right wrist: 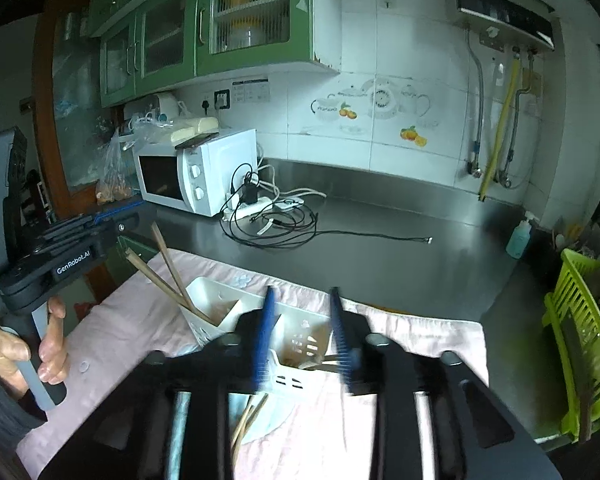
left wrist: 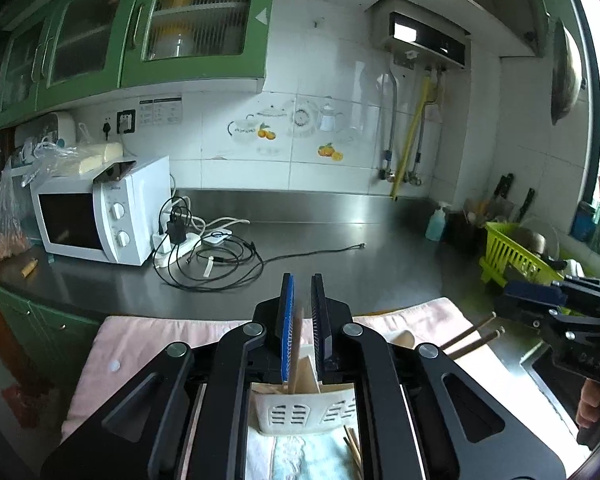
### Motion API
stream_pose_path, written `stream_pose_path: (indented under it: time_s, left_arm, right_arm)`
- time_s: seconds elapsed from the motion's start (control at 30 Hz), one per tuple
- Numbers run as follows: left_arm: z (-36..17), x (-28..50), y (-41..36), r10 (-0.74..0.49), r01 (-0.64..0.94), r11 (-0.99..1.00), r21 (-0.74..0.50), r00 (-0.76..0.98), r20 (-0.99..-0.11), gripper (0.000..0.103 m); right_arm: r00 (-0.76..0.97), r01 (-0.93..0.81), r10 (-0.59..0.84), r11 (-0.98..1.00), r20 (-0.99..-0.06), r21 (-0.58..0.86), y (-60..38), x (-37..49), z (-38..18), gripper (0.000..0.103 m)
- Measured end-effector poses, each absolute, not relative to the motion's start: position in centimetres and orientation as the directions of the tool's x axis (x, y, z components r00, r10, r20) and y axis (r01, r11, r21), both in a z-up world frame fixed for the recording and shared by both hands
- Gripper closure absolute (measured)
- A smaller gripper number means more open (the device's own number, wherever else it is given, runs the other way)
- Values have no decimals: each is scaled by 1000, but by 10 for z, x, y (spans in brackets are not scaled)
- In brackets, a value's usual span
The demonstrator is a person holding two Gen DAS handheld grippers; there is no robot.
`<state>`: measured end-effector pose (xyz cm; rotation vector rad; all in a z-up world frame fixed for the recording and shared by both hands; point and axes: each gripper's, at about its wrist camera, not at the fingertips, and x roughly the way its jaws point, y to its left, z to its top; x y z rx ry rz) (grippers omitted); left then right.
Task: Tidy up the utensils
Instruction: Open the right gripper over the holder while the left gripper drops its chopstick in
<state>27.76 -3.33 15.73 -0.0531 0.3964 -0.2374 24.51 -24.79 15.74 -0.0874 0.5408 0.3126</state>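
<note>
A white slotted utensil caddy (left wrist: 296, 412) (right wrist: 208, 284) stands on a pink towel (left wrist: 160, 344) (right wrist: 140, 320). Two chopsticks (right wrist: 172, 272) lean in its left compartment, tops beside my left gripper (right wrist: 138, 210). In the left wrist view my left gripper (left wrist: 302, 280) has its pads slightly apart, and one stick (left wrist: 298, 344) shows in the gap without being pinched. My right gripper (right wrist: 302, 292) is blurred and open over the right compartment. Two more chopsticks (left wrist: 472, 334) lean out toward my right gripper (left wrist: 504, 300). Loose chopsticks (left wrist: 352, 446) (right wrist: 250, 416) lie on a blue cloth (left wrist: 308, 456).
A white microwave (left wrist: 100, 216) and tangled cables with a power strip (left wrist: 220, 256) sit at the back left of the steel counter. A green dish rack (left wrist: 508, 252) (right wrist: 580, 320) and a soap bottle (left wrist: 436, 224) stand at the right. A hand (right wrist: 48, 344) holds the left gripper's handle.
</note>
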Motion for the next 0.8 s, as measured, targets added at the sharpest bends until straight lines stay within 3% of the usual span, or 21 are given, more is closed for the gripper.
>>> stream_pose_path:
  time_s: [0.13, 0.47, 0.8]
  left_arm:
    - [165, 262, -32, -245, 229, 970, -87, 898, -365, 64]
    - [154, 197, -20, -242, 227, 970, -85, 893, -379, 52]
    - [87, 132, 4, -201, 173, 980, -104, 854, -480, 31]
  right_arm:
    - [825, -310, 263, 951, -500, -12, -252, 230, 164, 64]
    - [818, -332, 284, 943, -500, -7, -254, 166, 143, 52]
    - [723, -348, 296, 936, -624, 41, -248, 104, 45, 51]
